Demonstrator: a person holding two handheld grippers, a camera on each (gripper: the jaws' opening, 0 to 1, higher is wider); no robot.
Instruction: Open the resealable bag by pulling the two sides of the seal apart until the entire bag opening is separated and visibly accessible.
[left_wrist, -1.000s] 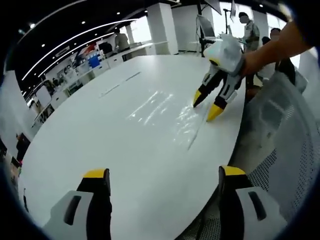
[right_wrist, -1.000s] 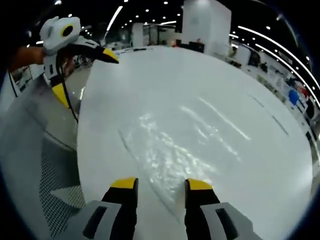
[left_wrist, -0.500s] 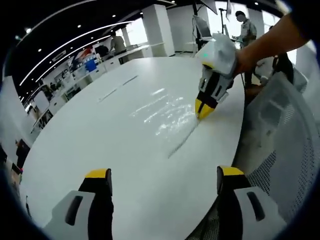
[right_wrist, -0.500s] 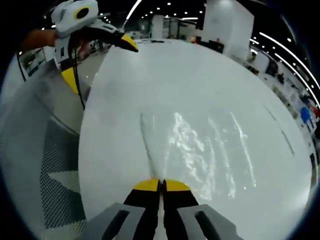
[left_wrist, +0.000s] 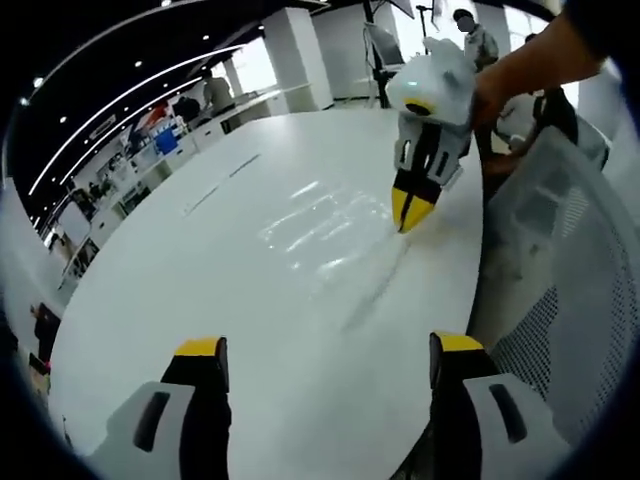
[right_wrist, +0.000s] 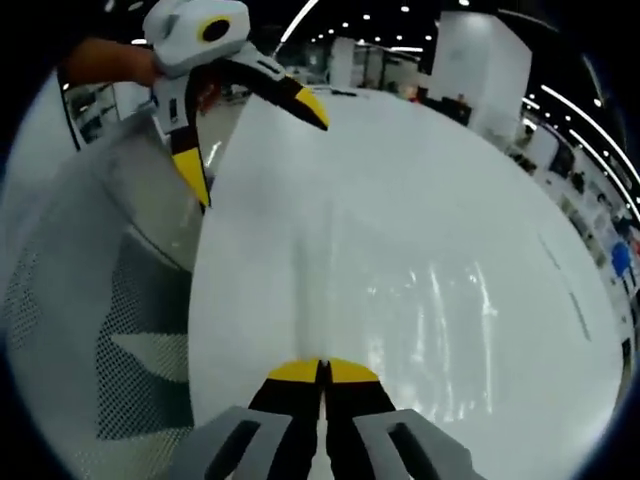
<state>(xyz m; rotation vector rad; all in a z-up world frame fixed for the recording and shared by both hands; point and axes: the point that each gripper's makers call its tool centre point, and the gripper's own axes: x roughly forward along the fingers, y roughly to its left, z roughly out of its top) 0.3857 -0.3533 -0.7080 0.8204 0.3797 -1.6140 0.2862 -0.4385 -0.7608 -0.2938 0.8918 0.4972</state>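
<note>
Two tools: right on bag.

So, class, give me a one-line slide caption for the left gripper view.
Right gripper pinches the clear resealable bag on the white table.

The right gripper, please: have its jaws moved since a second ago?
Yes. The right gripper, open before, has closed at the bag's near edge on the table.

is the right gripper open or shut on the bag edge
Shut: in the right gripper view the right gripper has its yellow tips pressed together at the clear bag edge on the white table.
</note>
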